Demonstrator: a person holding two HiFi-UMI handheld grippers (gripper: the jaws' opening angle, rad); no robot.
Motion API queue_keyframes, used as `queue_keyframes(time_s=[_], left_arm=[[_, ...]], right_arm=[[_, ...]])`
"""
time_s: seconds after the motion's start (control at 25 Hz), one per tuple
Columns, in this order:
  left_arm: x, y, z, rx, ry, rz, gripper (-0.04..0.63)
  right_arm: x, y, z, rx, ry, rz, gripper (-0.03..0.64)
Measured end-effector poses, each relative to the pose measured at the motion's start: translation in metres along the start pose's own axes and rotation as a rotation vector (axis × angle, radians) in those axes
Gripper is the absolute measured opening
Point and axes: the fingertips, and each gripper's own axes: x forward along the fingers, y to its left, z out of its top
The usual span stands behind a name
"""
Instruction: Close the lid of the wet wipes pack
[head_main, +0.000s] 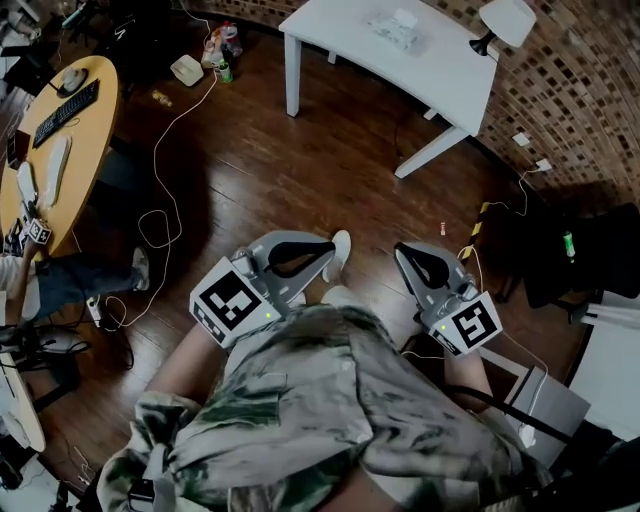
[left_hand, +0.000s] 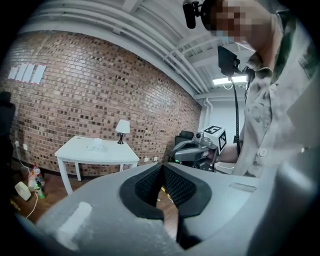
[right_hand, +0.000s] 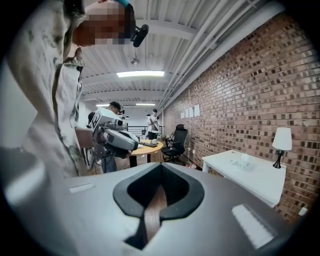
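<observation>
The wet wipes pack (head_main: 393, 28) lies on a white table (head_main: 440, 70) far across the room, beside a small lamp (head_main: 505, 20). From here I cannot tell how its lid stands. In the left gripper view the wet wipes pack (left_hand: 96, 145) is small and distant; in the right gripper view the wet wipes pack (right_hand: 243, 160) lies mid-table. Both grippers are held close to the person's body, well away from the table. My left gripper (head_main: 333, 247) (left_hand: 162, 166) is shut with nothing in it. My right gripper (head_main: 400, 250) (right_hand: 160, 166) is also shut and empty.
Dark wood floor lies between me and the table, with a white cable (head_main: 160, 200) looping over it. A round wooden desk (head_main: 95, 140) with a keyboard is at the left. Bottles (head_main: 222, 50) stand by the table leg. A black chair (head_main: 590, 260) is at the right.
</observation>
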Motion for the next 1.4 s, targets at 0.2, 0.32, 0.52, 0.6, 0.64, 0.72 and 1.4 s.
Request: queue_keyframes(time_s=[0.2, 0.32, 0.52, 0.6, 0.64, 0.72, 1.4], left_arm=[[0.037, 0.054, 0.025, -0.036, 0.025, 0.037, 0.0], [0.071, 0.082, 0.05, -0.008, 0.022, 0.04, 0.0], [0.125, 0.132, 0.071, -0.015, 0.017, 0.06, 0.001], [0.144, 0.149, 0.078, -0.014, 0.016, 0.064, 0.0], [0.152, 0.159, 0.08, -0.013, 0.016, 0.067, 0.0], [0.163, 0.176, 0.085, -0.016, 0.025, 0.063, 0.0], [0.178, 0.374, 0.124, -0.013, 0.031, -0.07, 0.0]], right_arm=[[0.033, -0.071, 0.009, -0.004, -0.021, 0.021, 0.005], [0.045, -0.12, 0.015, -0.007, -0.035, 0.036, 0.005], [0.064, -0.196, 0.011, -0.022, -0.036, 0.048, 0.005], [0.074, -0.222, 0.005, -0.024, -0.024, 0.051, 0.005], [0.08, -0.234, 0.003, -0.022, -0.018, 0.052, 0.005], [0.091, -0.254, 0.0, -0.006, -0.01, 0.052, 0.005], [0.243, -0.399, 0.02, 0.024, 0.061, -0.096, 0.005]])
